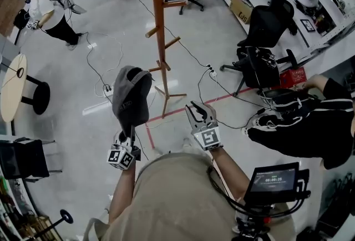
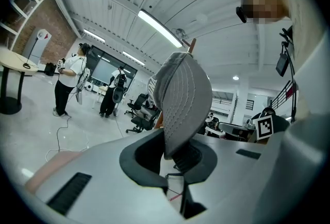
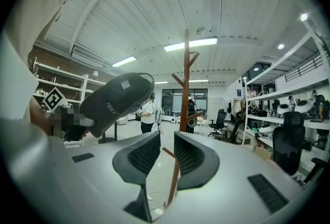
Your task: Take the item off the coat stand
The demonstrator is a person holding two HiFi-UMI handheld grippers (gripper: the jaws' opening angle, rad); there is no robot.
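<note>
One cap [image 1: 132, 98] is the only item here, and it is already off the coat stand [image 1: 159, 24]. The left hand-held gripper [image 2: 175, 158] holds it, jaws drawn narrow and clamped on the brim's edge.

From that grip the cap's long axis runs forward and upward, away from the person: brim at the jaws, grey crown above and beyond them. In the right gripper view it hangs to the left of the stand with open air between, so it looks clear of every peg.

The stand rises ahead of both hands, a little to the right of the cap in the head view. Its pegs, where they show, are bare.

The right hand-held gripper [image 1: 201, 115] hovers just beside the left one. Its jaws are wide apart with nothing between them; only the distant stand shows through the gap. The left hand is therefore the only one on the cap, and the right lies to the cap's right, near but not touching.

By count there are one cap, one stand and two hand-held grippers. I judge the removal done, with only carrying the cap away or setting it down left.
</note>
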